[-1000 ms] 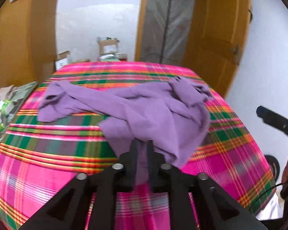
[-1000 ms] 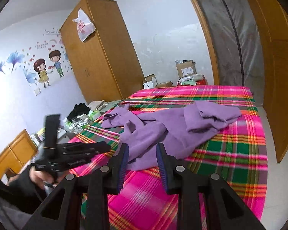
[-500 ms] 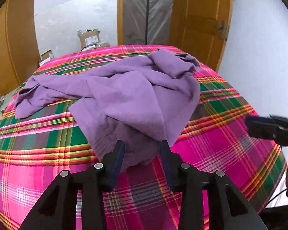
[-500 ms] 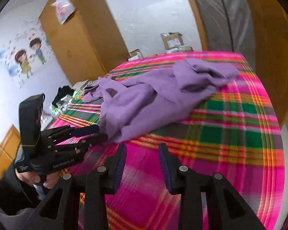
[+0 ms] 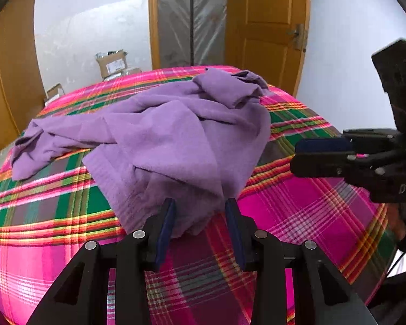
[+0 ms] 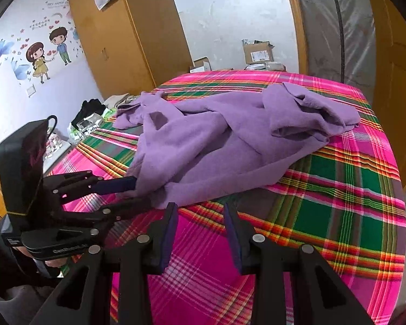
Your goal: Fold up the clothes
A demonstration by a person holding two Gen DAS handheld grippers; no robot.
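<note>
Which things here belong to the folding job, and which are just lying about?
Job:
purple garment, crumpled on the plaid bedspread
left gripper, open at the garment's near edge
right gripper, open over the bedspread

Lying about:
cardboard boxes
wardrobe
clutter beside the bed

Bare plaid bedspread [image 6: 324, 216] ahead and right; rumpled purple garment [image 6: 216, 146] heaped across the middle.

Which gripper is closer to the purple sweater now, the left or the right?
Left. The left gripper is open with the purple sweater's near edge between its fingers; the right gripper is open over bare plaid bedcover, just short of the edge.
</note>
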